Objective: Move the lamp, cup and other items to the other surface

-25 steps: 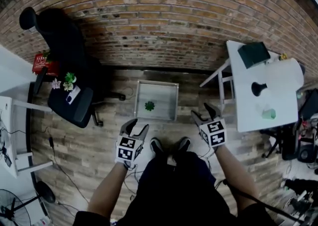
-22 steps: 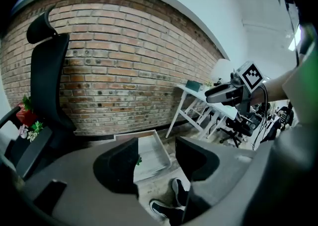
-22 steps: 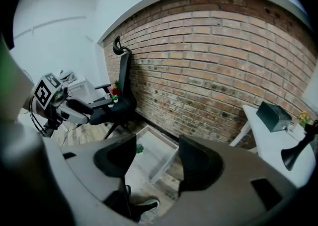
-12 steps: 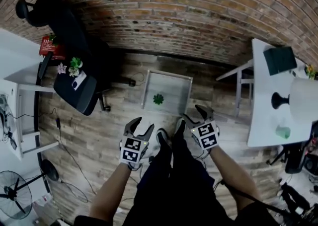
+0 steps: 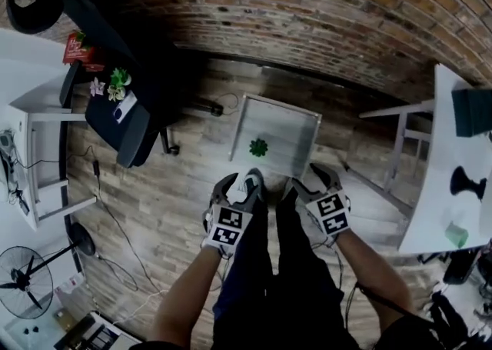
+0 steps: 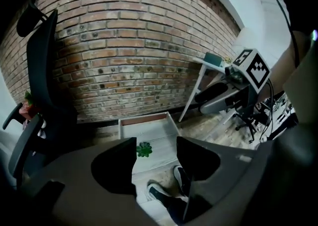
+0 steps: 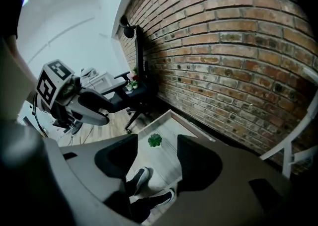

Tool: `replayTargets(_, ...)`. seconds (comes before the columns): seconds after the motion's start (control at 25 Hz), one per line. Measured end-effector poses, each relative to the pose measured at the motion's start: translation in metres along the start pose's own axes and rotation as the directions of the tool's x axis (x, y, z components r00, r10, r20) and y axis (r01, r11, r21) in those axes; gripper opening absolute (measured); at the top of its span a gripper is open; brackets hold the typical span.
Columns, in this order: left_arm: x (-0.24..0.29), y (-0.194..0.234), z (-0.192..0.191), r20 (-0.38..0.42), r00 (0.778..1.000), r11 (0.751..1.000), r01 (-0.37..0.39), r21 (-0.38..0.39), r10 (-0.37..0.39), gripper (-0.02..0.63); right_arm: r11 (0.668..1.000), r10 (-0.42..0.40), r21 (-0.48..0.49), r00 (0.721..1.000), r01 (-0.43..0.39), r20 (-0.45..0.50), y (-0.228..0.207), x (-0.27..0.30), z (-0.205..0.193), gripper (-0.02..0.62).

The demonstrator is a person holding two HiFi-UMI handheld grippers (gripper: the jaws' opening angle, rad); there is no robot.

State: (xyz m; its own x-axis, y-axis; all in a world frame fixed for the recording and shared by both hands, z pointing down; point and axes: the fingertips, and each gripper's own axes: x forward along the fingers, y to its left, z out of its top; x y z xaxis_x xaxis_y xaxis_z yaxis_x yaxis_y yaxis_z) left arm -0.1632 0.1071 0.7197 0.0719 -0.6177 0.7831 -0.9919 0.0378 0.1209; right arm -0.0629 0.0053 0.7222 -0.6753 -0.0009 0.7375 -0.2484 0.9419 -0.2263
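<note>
1. Hanging low beside the person's legs, the left gripper [image 5: 235, 190] is spread wide. Its jaws have just been opening, and nothing sits between them.
2. The right gripper [image 5: 314, 181], by the other leg, is also parted and empty, with only shoes and floor showing through the gap.
3. The lamp [image 5: 465, 185] is well off to the right of the right gripper. Its round black base and slim stem stand midway along the smooth white surface [image 5: 425, 187].
4. The translucent green cup [image 5: 457, 235] sits toward that surface's near edge, and a dark boxy item [image 5: 473, 110] lies toward its far edge.
5. Ahead of both grippers, on the wood-plank floor, lies a shallow white tray [image 5: 304, 120] with a raised rim. A small green leafy rosette [image 5: 258, 147] sits at its middle.
6. A black office chair [image 5: 127, 129] stands at the left, with a rough brick wall [image 5: 307, 25] behind.
</note>
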Motion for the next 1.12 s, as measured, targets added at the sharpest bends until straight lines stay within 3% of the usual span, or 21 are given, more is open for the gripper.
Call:
replayTargets(0.36, 0.136, 0.044, -0.083, -0.07, 0.997, 0.997, -0.006, 0.071, 0.011, 0.279, 0.997, -0.077, 0.031, 0.997, 0.077, -0.011, -0.049, 0.047, -0.041, 0.238)
replayTargets(0.52, 0.192, 0.061, -0.123, -0.08, 0.996, 0.999, -0.021, 0.04, 0.024, 0.284, 0.996, -0.085, 0.026, 0.996, 0.085, -0.01, -0.052, 0.078, -0.072, 0.224)
replayTargets(0.8, 0.241, 0.071, -0.168, -0.064, 0.998, 1.0, -0.005, 0.028, 0.007, 0.29, 0.996, 0.025, 0.084, 0.994, -0.016, -0.103, -0.012, 0.13, -0.109, 0.219)
replayTargets(1.12, 0.271, 0.086, -0.173, -0.029, 0.999, 0.999, -0.032, -0.021, 0.032, 0.301, 0.992, 0.11, 0.074, 0.983, -0.1, -0.15, 0.013, 0.15, -0.127, 0.219)
